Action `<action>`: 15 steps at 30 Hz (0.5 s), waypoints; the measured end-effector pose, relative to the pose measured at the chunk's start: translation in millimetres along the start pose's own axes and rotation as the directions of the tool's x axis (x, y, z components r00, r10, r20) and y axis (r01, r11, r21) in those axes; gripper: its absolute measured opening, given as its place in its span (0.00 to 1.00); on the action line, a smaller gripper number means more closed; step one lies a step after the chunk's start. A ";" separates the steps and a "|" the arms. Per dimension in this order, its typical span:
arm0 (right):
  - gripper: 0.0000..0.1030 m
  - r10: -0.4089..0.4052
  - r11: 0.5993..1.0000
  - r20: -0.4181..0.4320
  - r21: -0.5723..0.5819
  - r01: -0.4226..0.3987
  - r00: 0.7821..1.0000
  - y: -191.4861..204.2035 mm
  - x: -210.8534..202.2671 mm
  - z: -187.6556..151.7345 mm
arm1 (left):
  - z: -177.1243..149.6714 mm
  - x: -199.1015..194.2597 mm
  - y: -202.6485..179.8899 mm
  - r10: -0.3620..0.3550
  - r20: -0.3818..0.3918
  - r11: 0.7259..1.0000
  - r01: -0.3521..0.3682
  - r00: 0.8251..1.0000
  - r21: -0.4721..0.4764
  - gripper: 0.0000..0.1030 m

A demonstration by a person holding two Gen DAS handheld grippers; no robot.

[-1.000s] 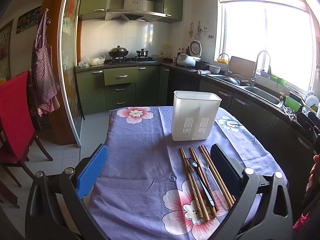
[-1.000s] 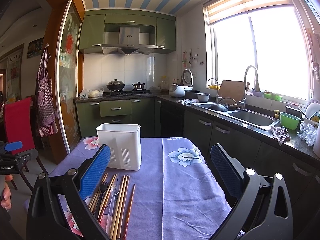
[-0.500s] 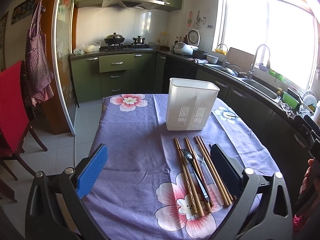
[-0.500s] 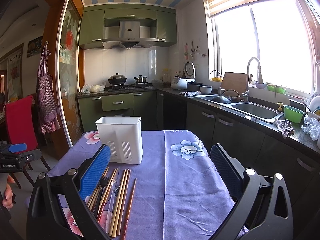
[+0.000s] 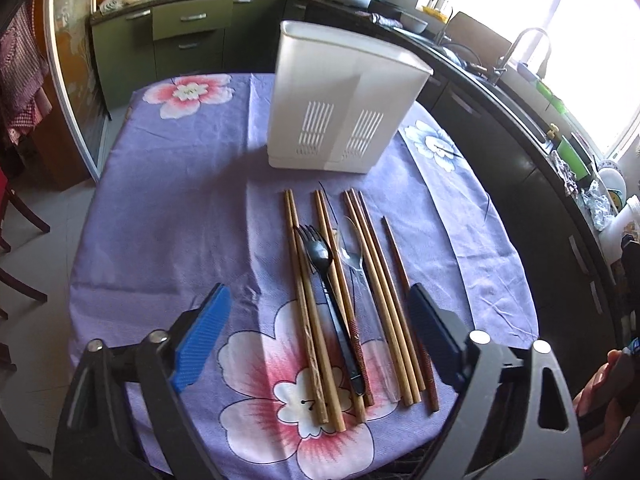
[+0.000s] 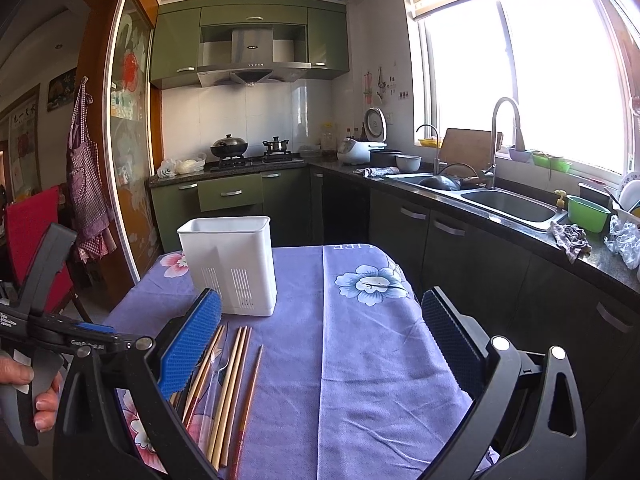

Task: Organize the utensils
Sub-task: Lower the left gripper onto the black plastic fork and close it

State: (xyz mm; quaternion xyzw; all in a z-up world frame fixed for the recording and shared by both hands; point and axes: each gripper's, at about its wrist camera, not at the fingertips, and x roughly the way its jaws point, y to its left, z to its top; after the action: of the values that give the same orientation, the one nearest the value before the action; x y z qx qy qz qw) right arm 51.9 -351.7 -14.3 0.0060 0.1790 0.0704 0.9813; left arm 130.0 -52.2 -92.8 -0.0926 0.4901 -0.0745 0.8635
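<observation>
Several wooden chopsticks [image 5: 304, 312], a black fork [image 5: 320, 256] and a clear plastic fork [image 5: 354, 258] lie side by side on the purple flowered tablecloth [image 5: 168, 208]. A darker single chopstick [image 5: 400, 276] lies at their right. Behind them stands the white slotted utensil holder [image 5: 344, 108], upright. My left gripper [image 5: 318, 320] points down over the near ends of the utensils; its jaws are closing, the bundle lies between the blue pads, untouched. My right gripper [image 6: 322, 340] hovers open over bare cloth, with the chopsticks [image 6: 232, 372] by its left finger and the holder [image 6: 232, 264] ahead to the left.
A hand [image 6: 24, 384] holds the left gripper's handle at the far left of the right wrist view. A red chair [image 6: 32, 232] stands left of the table. A dark counter with a sink [image 6: 508, 204] and a green bowl [image 6: 588, 212] runs along the right.
The left gripper has tipped downward and come forward over the utensils, and its jaws have narrowed. The right gripper has edged slightly closer to the table.
</observation>
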 end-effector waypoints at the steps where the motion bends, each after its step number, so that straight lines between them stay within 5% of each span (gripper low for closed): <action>1: 0.96 0.001 1.000 -0.007 0.000 -0.001 1.000 -1.1 2.3 -0.2 | 2.3 8.2 -3.1 -0.004 -0.027 1.000 0.004 1.000 0.000 0.61; 6: 0.96 -0.002 1.000 -0.027 0.002 0.002 1.000 -4.7 10.3 -4.5 | 13.9 48.1 -9.2 -0.001 -0.139 1.000 -0.002 0.990 -0.028 0.53; 10: 0.96 -0.008 1.000 -0.031 0.017 0.008 0.999 -10.9 13.9 -7.0 | 15.4 62.7 -12.5 -0.005 -0.189 0.999 -0.001 0.982 -0.032 0.35; 15: 0.96 -0.010 0.999 -0.044 0.034 0.012 0.999 -18.1 20.5 -10.6 | 16.5 71.7 -15.7 0.011 -0.211 0.999 -0.018 0.977 -0.031 0.28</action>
State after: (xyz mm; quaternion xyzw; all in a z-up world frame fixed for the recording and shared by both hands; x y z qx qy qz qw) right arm 69.5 -366.9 -32.1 0.0205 0.2016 0.0620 0.9773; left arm 180.0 -81.7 -140.5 -0.0947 0.5807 -0.0694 0.8056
